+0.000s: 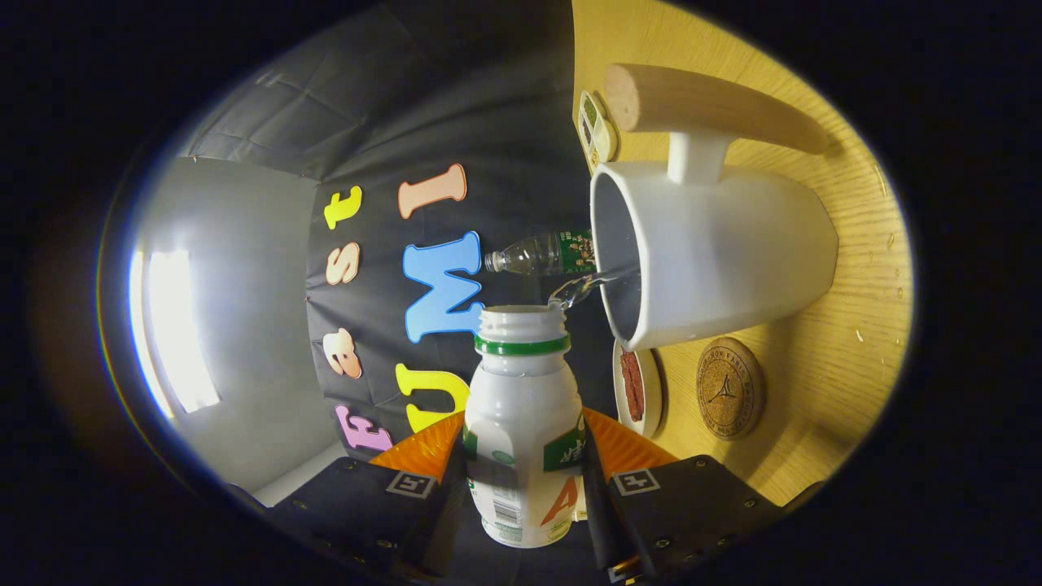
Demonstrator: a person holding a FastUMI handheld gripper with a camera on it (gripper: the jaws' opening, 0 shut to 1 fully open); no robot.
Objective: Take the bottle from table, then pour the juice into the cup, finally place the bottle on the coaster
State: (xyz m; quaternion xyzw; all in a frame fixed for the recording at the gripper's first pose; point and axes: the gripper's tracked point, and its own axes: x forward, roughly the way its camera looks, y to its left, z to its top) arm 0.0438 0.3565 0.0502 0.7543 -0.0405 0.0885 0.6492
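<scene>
Claw (525, 464) clamps one open juice bottle (523, 423) between both fingers, tipped so its mouth meets the cup.

A clear stream (590, 285) runs from the bottle's mouth into the single white cup (716, 252) with a wooden handle (716, 106), so pouring looks under way. Beside the cup on the table (847, 342) wait one cork coaster (730, 389), the bottle's likely resting place, one small dish (639, 388) and, beyond, one plastic water bottle (541, 254).
</scene>
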